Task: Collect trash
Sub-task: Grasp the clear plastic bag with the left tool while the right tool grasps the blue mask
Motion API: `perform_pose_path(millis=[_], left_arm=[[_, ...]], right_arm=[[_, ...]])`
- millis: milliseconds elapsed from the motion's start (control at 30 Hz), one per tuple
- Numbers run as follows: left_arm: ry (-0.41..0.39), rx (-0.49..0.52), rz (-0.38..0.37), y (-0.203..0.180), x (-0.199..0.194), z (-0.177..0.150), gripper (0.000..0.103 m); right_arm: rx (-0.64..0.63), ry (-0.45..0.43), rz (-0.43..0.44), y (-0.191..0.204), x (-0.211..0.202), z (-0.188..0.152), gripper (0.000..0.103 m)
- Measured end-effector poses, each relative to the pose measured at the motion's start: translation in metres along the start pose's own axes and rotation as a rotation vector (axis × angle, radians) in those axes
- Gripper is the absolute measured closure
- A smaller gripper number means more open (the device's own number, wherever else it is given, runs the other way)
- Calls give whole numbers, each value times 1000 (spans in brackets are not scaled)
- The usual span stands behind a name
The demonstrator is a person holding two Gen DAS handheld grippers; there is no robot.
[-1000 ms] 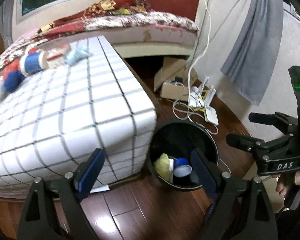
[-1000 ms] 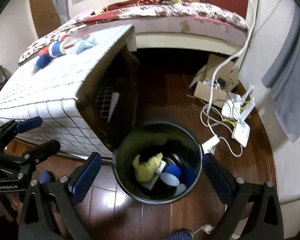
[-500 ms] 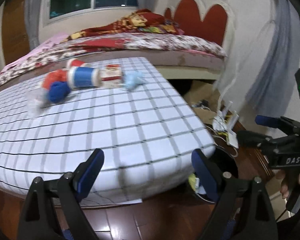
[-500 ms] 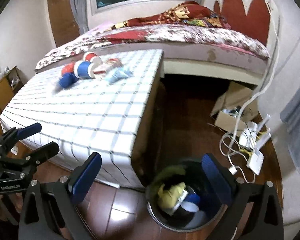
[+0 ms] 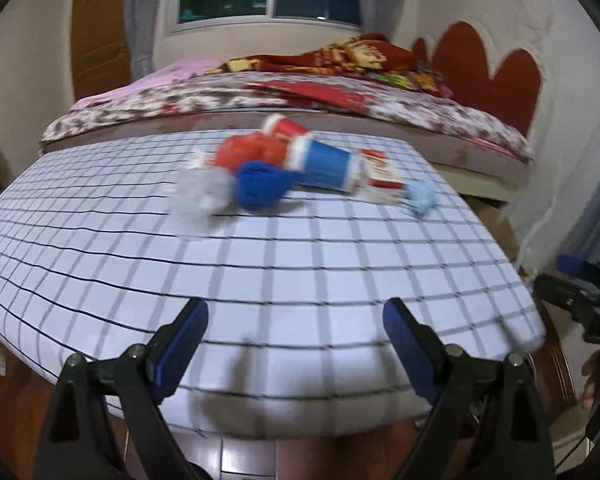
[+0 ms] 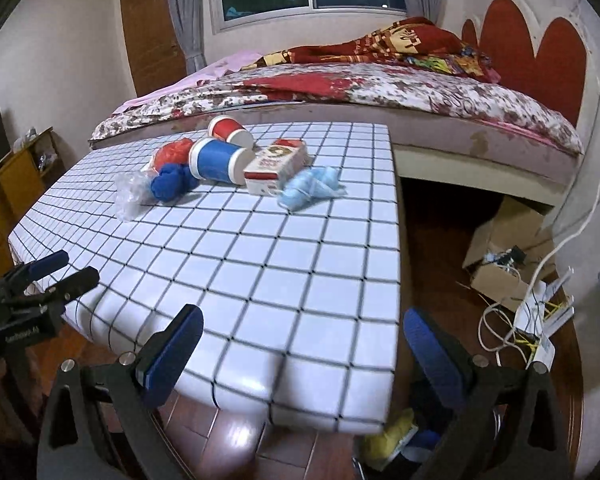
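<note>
Both the left gripper (image 5: pixel 296 336) and right gripper (image 6: pixel 304 340) stand wide apart, holding nothing. The trash pile (image 6: pixel 236 164), seemingly cups, wrappers and a box, lies upper centre on the checked table (image 6: pixel 300 272).

Trash pile (image 6: pixel 236 168) lying on table's (image 6: pixel 300 272) far end, bed (image 6: pixel 380 92) sitting behind, cardboard box (image 6: pixel 500 264) and cables (image 6: pixel 512 320) lying on floor right.

Both my wrist cameras look down past my tongs, sharing the white grid-patterned cloth-covered surface (image 5: pixel 300 264) (image 6: pixel 268 248) close ahead.
</note>
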State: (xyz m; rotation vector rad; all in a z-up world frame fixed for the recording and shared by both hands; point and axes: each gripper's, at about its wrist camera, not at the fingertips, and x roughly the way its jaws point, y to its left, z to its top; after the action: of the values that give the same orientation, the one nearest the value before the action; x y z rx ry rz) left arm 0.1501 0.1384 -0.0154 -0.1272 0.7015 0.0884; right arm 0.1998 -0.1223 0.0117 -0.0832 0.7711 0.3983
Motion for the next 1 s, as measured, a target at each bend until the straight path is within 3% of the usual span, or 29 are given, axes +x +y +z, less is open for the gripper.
perform_pose_path(millis=[267,400,567,633,700,833,1000], left_arm=[[-3,-83,57,64,35,28,17],[17,-85,61,82,59,43,23],[24,-93,61,94,81,57,23],[35,-100,52,98,88,60,30],[44,-113,36,104,96,63,35],[43,-81,27,98,102,68,35],[48,-64,15,91,113,78,35]], right_arm=[[49,1,-59,4,41,38,1],[84,38,-68,1,70,63,1],[79,68,-84,2,109,85,1],[68,89,-95,3,126,90,2],[60,104,-99,2,138,95,11],[64,115,-96,0,153,100,13],[79,141,-82,-1,170,102,29]])
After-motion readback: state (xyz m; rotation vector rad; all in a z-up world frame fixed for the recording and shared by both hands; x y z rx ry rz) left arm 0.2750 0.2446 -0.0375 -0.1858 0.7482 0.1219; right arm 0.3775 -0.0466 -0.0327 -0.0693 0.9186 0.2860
